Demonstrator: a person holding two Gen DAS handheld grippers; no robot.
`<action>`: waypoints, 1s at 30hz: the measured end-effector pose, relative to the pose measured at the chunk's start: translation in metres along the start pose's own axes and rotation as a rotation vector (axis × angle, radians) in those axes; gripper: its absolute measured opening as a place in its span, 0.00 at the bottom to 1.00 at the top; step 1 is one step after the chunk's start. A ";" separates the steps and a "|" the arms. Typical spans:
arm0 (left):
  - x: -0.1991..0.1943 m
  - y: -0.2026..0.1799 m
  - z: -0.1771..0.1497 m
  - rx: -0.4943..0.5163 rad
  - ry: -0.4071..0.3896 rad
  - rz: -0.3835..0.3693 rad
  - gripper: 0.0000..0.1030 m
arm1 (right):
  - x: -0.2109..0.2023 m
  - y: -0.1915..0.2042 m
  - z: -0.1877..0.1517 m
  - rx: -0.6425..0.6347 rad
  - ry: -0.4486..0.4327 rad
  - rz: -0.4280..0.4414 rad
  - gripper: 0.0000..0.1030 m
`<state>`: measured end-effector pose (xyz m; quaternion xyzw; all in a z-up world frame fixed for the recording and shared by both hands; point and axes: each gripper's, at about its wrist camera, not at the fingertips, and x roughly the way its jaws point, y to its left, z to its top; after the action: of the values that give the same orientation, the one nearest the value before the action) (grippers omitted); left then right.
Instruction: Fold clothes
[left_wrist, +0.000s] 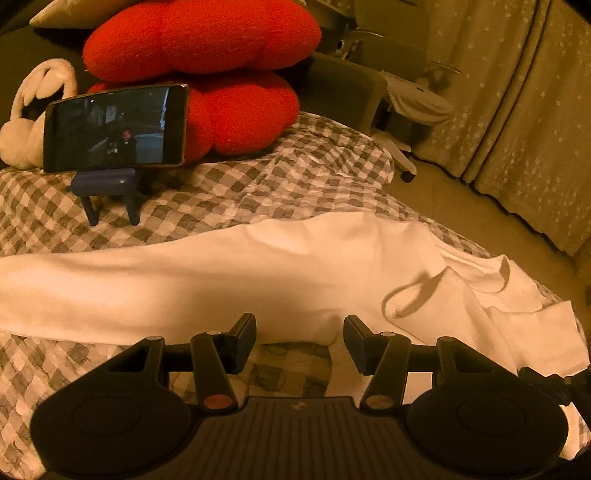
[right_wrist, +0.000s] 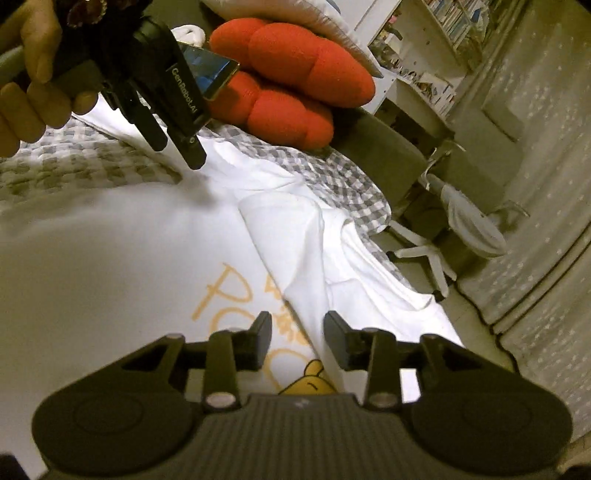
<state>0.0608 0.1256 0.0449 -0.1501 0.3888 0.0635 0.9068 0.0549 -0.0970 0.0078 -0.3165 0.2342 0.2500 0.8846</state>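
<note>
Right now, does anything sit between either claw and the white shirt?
Nothing visible does. The left claw hangs open right over the white shirt edge; the right claw is open above its printed front. The phone stands farther back on the bedspread.

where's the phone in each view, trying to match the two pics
Left wrist: the phone stands upper left on a blue stand, screen facing the camera.
Right wrist: only its edge shows, upper left, partly behind the left gripper.
Shared landmark: the red cushions right behind it.
</note>
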 end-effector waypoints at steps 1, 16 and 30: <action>0.000 -0.001 0.000 0.004 -0.001 -0.002 0.52 | -0.004 0.000 -0.001 0.015 -0.005 0.004 0.38; -0.006 -0.003 0.000 -0.016 0.004 -0.048 0.52 | -0.014 -0.003 -0.005 0.092 0.014 0.224 0.29; -0.011 0.002 0.001 -0.071 0.035 -0.094 0.52 | -0.034 0.022 0.001 -0.031 -0.029 0.218 0.30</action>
<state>0.0538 0.1279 0.0531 -0.2015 0.3947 0.0318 0.8959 0.0162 -0.0918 0.0181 -0.2992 0.2505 0.3529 0.8504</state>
